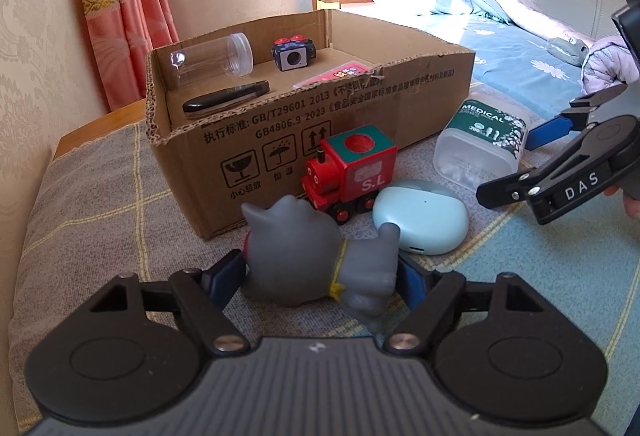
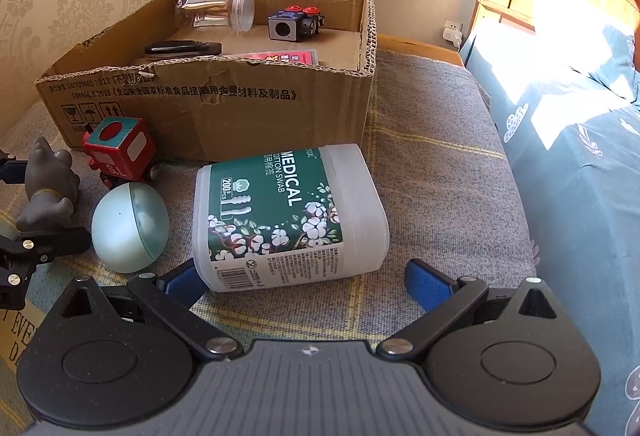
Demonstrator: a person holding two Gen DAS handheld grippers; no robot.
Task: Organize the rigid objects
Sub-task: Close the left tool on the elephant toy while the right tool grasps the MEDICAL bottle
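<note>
Before the box (image 1: 280,139), left gripper (image 1: 322,274) fingers clasp the cat (image 1: 316,256); right gripper (image 2: 304,282) gapes at the swab tub (image 2: 288,215).

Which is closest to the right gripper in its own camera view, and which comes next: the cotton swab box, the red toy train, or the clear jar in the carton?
1. The cotton swab box, lying on its side just ahead of the open right gripper.
2. The red toy train, farther off to the left, in front of the carton.
3. The clear jar, farthest, inside the carton at the back.
</note>
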